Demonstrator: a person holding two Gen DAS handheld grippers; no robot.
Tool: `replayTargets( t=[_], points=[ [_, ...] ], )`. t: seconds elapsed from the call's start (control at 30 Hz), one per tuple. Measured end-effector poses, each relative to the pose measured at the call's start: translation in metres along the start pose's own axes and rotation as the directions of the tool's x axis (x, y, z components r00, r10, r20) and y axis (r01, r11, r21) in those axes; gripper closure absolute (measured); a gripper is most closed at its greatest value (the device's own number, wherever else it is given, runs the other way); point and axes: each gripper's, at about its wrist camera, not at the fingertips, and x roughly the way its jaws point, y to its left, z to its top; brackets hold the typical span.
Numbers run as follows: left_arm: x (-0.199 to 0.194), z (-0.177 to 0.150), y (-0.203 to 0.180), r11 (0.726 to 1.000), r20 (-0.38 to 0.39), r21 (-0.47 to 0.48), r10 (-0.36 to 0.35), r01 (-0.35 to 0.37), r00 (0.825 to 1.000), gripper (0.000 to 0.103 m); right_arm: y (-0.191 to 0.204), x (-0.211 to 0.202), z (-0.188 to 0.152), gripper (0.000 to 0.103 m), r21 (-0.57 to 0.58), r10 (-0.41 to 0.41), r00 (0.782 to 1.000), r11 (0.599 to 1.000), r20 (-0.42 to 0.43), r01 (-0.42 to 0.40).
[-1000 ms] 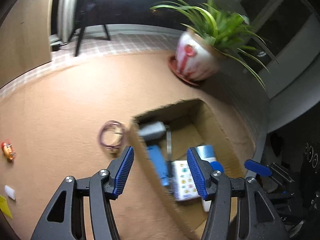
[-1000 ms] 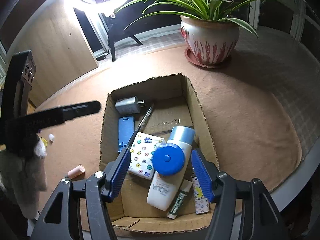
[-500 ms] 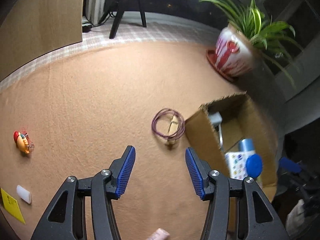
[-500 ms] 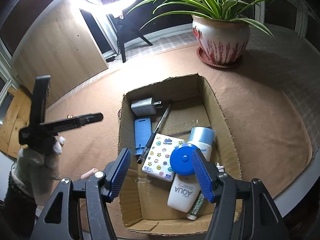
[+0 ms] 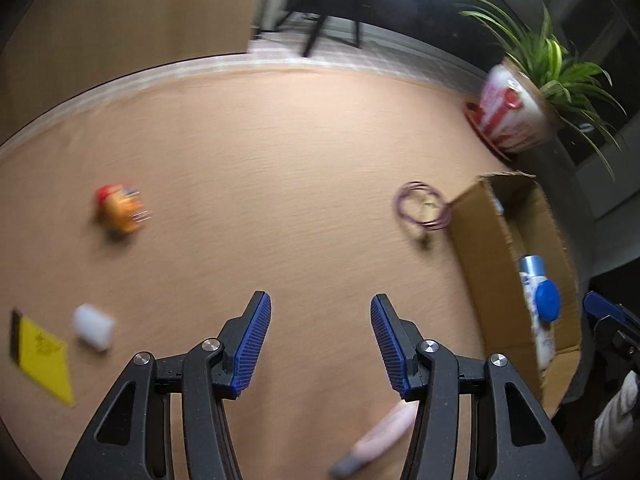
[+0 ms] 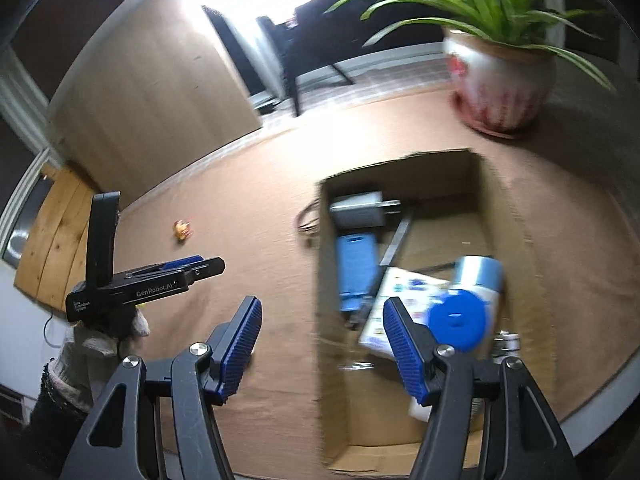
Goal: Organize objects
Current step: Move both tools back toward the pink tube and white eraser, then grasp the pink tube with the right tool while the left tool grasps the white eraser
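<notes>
Since a second ago the left wrist view has swung off the cardboard box (image 5: 516, 276) onto open tabletop (image 5: 280, 160); the box now sits at that view's right edge. The right wrist view has shifted so the box's left wall lies between its fingers.

Left hand-held gripper (image 5: 320, 344): jaws apart at a moderate width, nothing between the pads, over bare tabletop. A pink tube-like item (image 5: 380, 436), blurred, lies low beside its right finger; contact cannot be told.

Right hand-held gripper (image 6: 322, 346): jaws moderately wide, empty, above the box's near left wall.

On the tabletop, left to right in the left wrist view: yellow card (image 5: 42, 356), small white piece (image 5: 93, 327), orange-and-red figure (image 5: 119, 210), purple cable coil (image 5: 422, 210) just beside the box. Inside the box: grey charger (image 6: 358, 214), blue flat item (image 6: 356, 268), patterned packet (image 6: 404, 300), white bottle with blue cap (image 6: 458, 322). A potted plant (image 6: 500, 76) stands beyond.
</notes>
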Motion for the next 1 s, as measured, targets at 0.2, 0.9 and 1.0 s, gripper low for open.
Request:
replayTargets(
  t=[0.2, 0.9, 1.0],
  points=[
    [-0.026, -0.015, 0.059, 0.993, 0.035, -0.068, 0.095, -0.092, 0.995, 0.048, 0.045, 0.026, -0.003, 0.044, -0.085, 0.046, 0.998, 0.995, -0.051, -0.050],
    [-0.022, -0.028, 0.109, 0.985, 0.029, 0.044, 0.167, -0.168, 0.986, 0.047, 0.112, 0.120, -0.049, 0.043, -0.206, -0.056, 0.971, 0.979, -0.232, 0.007],
    [-0.022, -0.028, 0.111, 0.985, 0.029, 0.048, 0.166, -0.167, 0.986, 0.047, 0.111, 0.125, -0.051, 0.043, -0.210, -0.051, 0.969, 0.978, -0.244, -0.001]
  ],
)
